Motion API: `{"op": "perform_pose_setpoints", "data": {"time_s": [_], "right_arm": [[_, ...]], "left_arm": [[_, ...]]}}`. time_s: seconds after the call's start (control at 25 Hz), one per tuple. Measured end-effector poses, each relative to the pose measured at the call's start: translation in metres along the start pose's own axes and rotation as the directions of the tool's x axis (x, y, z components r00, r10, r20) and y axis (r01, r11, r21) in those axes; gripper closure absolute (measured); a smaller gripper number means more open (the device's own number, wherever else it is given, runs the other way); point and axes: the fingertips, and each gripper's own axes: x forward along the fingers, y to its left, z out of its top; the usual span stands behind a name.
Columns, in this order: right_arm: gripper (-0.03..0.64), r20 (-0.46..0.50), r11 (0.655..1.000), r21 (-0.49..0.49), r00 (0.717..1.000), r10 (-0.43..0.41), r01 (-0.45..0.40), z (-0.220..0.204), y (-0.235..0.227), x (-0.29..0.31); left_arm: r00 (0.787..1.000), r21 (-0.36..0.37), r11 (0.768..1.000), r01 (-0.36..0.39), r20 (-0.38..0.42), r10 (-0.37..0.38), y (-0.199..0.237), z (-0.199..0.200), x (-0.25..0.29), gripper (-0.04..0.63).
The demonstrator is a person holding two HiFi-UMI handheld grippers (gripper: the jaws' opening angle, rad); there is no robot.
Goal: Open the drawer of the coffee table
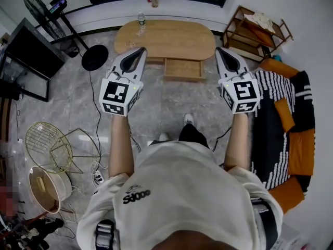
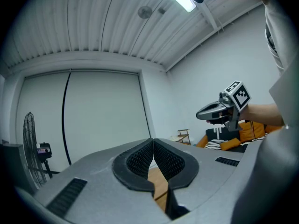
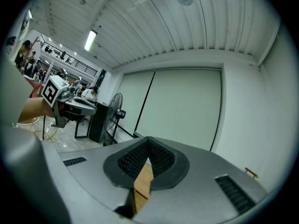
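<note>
An oval wooden coffee table (image 1: 164, 38) stands ahead of me on the grey floor. Its drawer (image 1: 183, 69) juts out of the near side, with its wooden bottom showing. My left gripper (image 1: 143, 50) is held level in the air short of the table's left half, shut and empty. My right gripper (image 1: 218, 49) hangs level short of the table's right end, shut and empty too. In the left gripper view the pads (image 2: 140, 160) meet at the tips, and the right gripper (image 2: 219, 111) shows at the side. In the right gripper view the pads (image 3: 161, 158) touch as well.
A water bottle (image 1: 141, 19) stands on the table's far left edge. A standing fan (image 1: 93, 56) and a black screen (image 1: 28, 51) are at the left. At the right are a wooden shelf (image 1: 255, 30) and a striped sofa (image 1: 283, 119). A wire chair (image 1: 47, 145) sits at the lower left.
</note>
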Motion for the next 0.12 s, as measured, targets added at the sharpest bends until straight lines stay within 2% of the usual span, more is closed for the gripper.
{"op": "perform_pose_setpoints", "data": {"time_s": [0.12], "right_arm": [[0.611,-0.002,1.000,-0.001,1.000,-0.002,0.002,0.0007,-0.0043,0.0055]], "left_arm": [[1.000,0.005,1.000,-0.002,-0.004,0.002,0.0046,-0.0003,0.0053,0.575]]}}
